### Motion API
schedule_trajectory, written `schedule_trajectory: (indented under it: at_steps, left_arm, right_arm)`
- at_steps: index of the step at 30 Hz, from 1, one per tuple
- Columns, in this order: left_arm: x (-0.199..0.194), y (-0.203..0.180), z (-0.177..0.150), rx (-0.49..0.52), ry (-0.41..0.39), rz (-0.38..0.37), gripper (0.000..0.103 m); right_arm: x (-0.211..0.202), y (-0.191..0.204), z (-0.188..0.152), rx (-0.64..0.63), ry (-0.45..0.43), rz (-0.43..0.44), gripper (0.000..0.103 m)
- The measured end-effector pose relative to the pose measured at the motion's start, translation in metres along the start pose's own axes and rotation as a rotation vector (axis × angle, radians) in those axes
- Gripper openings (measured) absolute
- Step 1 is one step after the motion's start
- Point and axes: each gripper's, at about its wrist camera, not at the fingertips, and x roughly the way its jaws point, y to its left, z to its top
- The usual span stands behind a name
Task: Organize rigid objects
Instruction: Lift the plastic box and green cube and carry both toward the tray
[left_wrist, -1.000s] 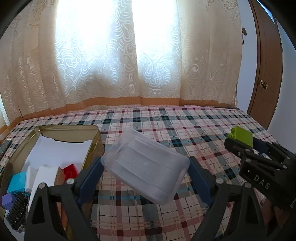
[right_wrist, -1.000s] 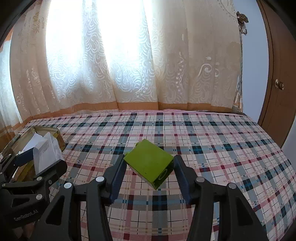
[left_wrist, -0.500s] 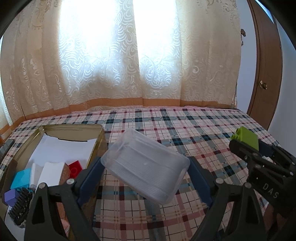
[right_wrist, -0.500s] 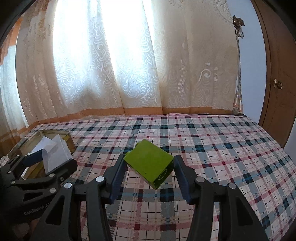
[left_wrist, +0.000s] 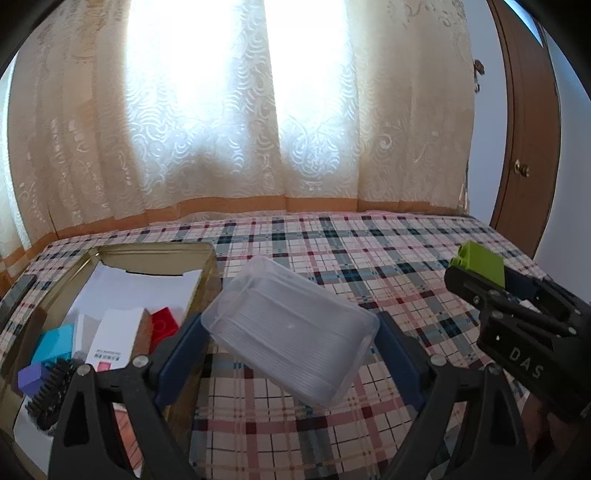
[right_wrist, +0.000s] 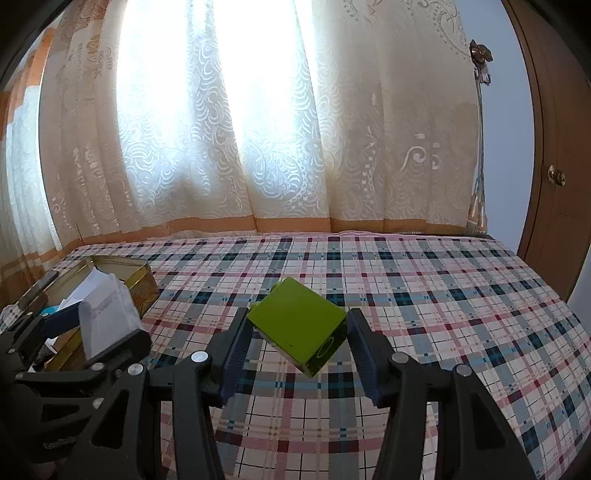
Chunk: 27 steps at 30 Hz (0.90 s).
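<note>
My left gripper (left_wrist: 291, 332) is shut on a clear plastic box (left_wrist: 290, 334) and holds it tilted above the plaid cloth, just right of the gold tin (left_wrist: 155, 253). My right gripper (right_wrist: 297, 336) is shut on a green block (right_wrist: 295, 325), held tilted above the cloth. The green block also shows at the right of the left wrist view (left_wrist: 480, 264). The clear box shows at the left of the right wrist view (right_wrist: 107, 317), next to the gold tin (right_wrist: 136, 275).
The tin holds white cards (left_wrist: 110, 332), a red block (left_wrist: 162, 325), a teal block (left_wrist: 53, 343), a purple block (left_wrist: 31, 376) and a black comb-like piece (left_wrist: 50, 391). The plaid cloth (right_wrist: 406, 288) stretches to the curtain. A wooden door (right_wrist: 554, 166) stands at right.
Both grippers have lifted a little with their loads. The tin sits lower and nearer in the left wrist view.
</note>
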Motion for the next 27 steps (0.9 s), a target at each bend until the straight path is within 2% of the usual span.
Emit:
schedule_trajectory:
  at_steps: [11, 27]
  left_arm:
    - [-0.017, 0.001, -0.006, 0.001, -0.038, 0.009, 0.091]
    - [-0.028, 0.010, -0.012, -0.019, -0.040, 0.006, 0.091]
  right_arm:
    - [-0.007, 0.005, -0.003, -0.002, -0.014, 0.011, 0.055]
    - [-0.017, 0.011, -0.006, -0.010, -0.039, 0.029, 0.055]
